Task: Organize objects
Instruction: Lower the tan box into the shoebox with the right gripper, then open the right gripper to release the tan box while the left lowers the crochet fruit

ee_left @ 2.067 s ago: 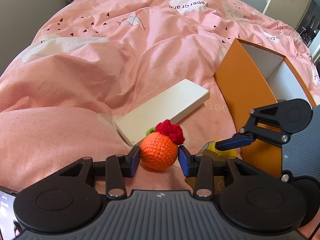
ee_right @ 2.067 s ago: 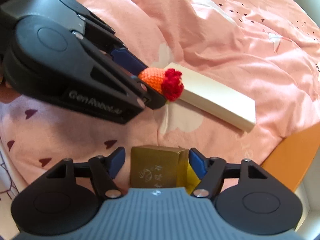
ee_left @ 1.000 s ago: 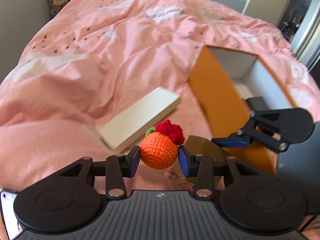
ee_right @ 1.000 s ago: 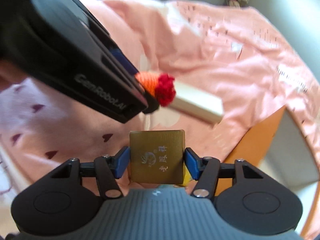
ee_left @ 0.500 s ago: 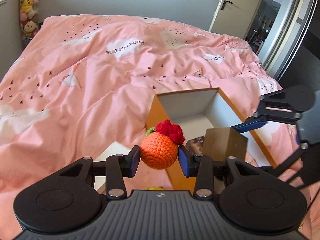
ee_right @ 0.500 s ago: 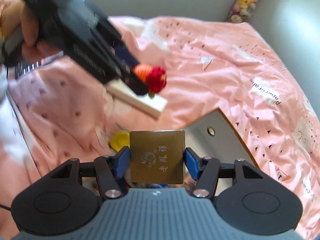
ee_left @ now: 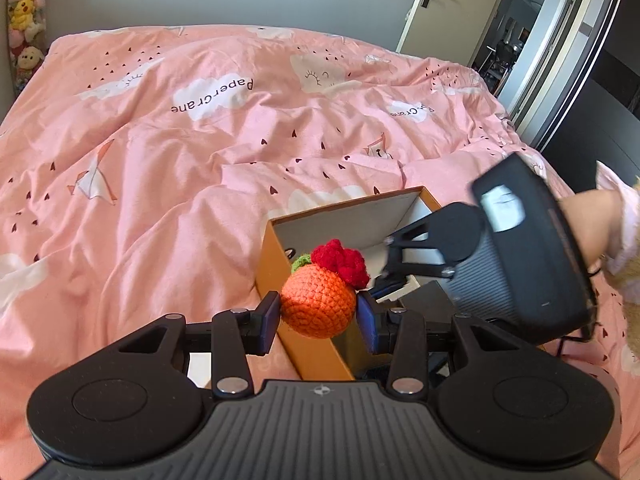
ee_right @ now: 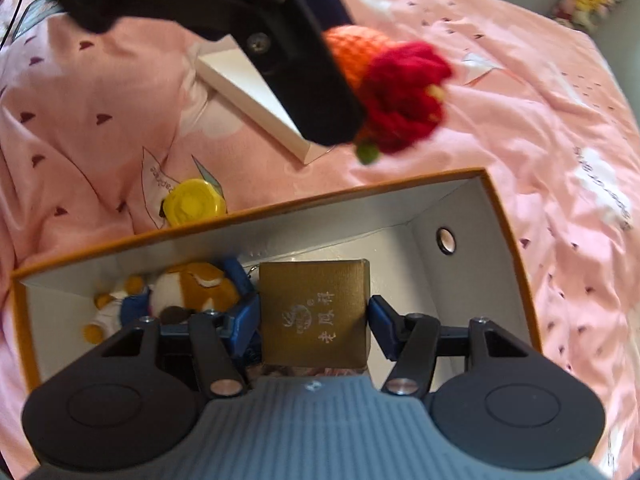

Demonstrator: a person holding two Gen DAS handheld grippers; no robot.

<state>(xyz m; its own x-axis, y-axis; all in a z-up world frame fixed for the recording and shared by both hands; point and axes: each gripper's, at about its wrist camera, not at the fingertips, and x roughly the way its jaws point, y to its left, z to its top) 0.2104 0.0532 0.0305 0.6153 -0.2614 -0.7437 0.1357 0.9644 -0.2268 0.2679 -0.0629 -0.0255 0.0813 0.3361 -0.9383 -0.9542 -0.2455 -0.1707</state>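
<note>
My left gripper is shut on a crocheted orange ball with a red flower top, held in the air over the near wall of the orange box. In the right wrist view the same ball hangs above the box's far rim. My right gripper is shut on a small gold box with printed characters, held over the open orange box, pointing down into its white inside. A plush toy lies in the box's left end.
A long white box and a yellow round object lie on the pink duvet beyond the orange box. A person's hand and sleeve hold the right gripper. An open door stands behind the bed.
Both grippers have carried their loads from the duvet over to the orange box. The right one now hangs above the box's inside, and the left one has risen beside it.
</note>
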